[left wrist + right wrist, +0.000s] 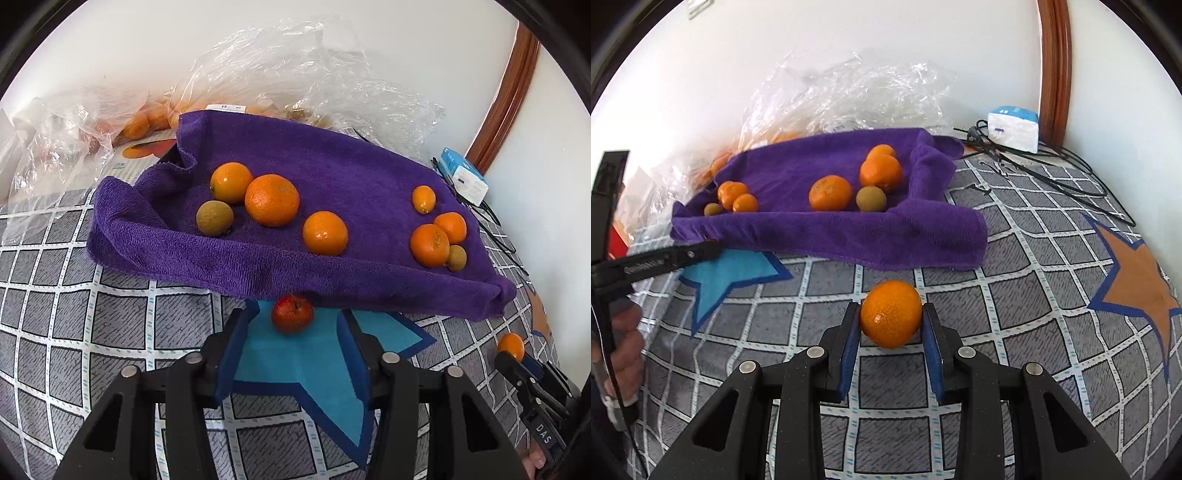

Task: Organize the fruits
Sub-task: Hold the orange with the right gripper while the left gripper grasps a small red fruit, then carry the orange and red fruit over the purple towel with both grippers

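Purple towel (332, 173) lies on the checked bedcover (74, 332) and carries most of the fruit. The right gripper (891, 321) clamps an orange (891, 314). The left gripper (293, 325) stands partly open, its pads clear of the red fruit (292, 314) lying between its fingertips at the towel's edge.

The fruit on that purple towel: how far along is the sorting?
Several oranges and small brownish-green fruits already lie on the purple towel. The right gripper is shut on an orange. The small red fruit lies off the towel, between the left gripper's open jaws.
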`<state>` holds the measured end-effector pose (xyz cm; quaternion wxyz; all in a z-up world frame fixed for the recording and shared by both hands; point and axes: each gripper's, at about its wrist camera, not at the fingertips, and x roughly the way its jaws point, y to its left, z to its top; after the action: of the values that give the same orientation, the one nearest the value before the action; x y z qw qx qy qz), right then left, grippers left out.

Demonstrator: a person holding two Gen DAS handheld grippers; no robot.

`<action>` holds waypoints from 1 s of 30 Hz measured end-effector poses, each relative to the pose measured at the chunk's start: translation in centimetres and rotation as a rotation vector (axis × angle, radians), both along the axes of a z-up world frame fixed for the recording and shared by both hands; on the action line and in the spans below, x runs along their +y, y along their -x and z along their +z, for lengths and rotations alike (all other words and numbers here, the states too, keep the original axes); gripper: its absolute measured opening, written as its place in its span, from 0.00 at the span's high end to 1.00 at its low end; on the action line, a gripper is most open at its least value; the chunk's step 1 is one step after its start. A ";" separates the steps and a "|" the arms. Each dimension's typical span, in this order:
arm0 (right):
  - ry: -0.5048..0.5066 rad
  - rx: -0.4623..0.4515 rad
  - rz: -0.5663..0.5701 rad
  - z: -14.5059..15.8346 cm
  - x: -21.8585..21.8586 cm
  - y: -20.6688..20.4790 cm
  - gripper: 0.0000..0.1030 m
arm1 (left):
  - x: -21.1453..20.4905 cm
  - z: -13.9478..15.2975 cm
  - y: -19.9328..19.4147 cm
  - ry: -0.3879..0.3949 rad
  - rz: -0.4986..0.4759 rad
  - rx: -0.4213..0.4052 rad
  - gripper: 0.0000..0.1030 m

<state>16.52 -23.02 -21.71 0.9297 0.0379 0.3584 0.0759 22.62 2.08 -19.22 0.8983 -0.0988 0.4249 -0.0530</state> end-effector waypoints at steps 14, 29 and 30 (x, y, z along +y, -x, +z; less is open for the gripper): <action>0.041 0.011 0.032 -0.4 1.2 -0.2 0.69 | 1.7 -0.1 0.2 0.105 0.013 -0.038 0.78; -0.024 0.020 -0.061 -0.2 -0.6 -0.4 0.69 | 3.7 1.9 3.6 0.055 0.021 -0.074 0.78; -0.027 0.019 -0.064 -0.1 -0.6 -0.3 0.69 | 4.0 2.2 4.0 0.052 0.027 -0.080 0.78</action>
<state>16.80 -23.60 -21.84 0.9276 0.0624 0.3649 0.0507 18.63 6.08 -17.06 0.9122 -0.1257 0.3858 -0.0560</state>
